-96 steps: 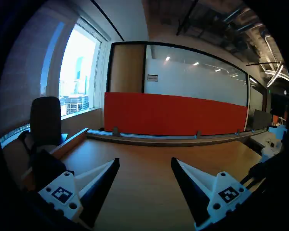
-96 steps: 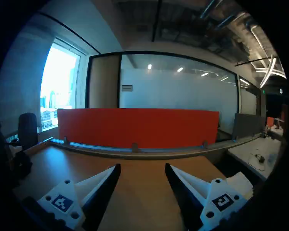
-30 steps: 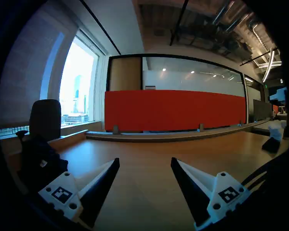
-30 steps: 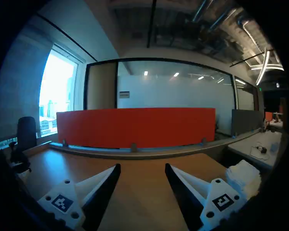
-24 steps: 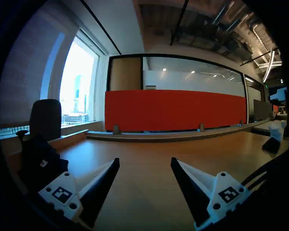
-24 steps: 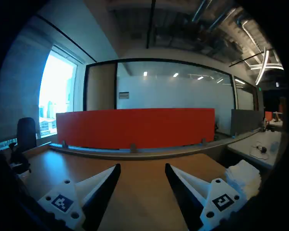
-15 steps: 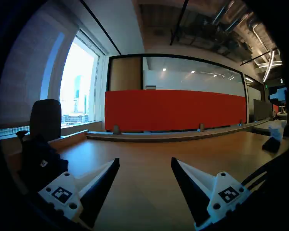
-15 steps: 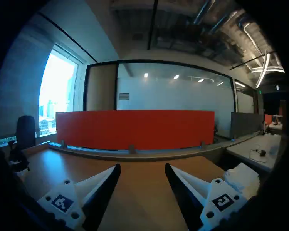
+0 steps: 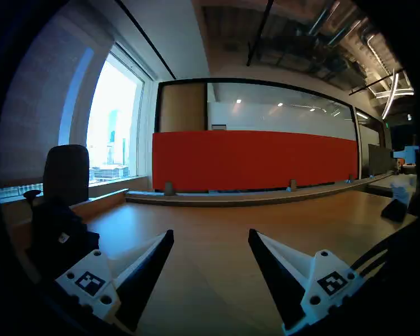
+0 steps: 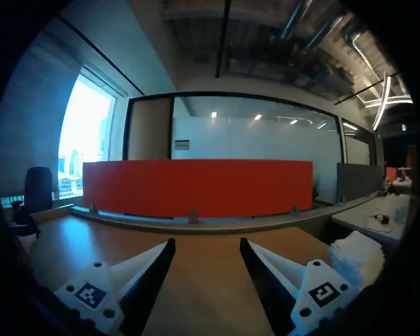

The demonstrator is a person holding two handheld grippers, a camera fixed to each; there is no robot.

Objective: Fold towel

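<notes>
Since a few seconds back your left gripper (image 9: 210,232) and right gripper (image 10: 207,240) have dropped nearer the worktop (image 9: 221,215), jaws wide and empty; the towel stack (image 10: 355,255), likely limp and light, lies just right of the right gripper, so pinch a top corner.

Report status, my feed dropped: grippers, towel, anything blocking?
Left gripper open, empty. Right gripper open, empty. White towel stack untouched, low on right gripper's right. Dark bag beside left gripper's left finger.
</notes>
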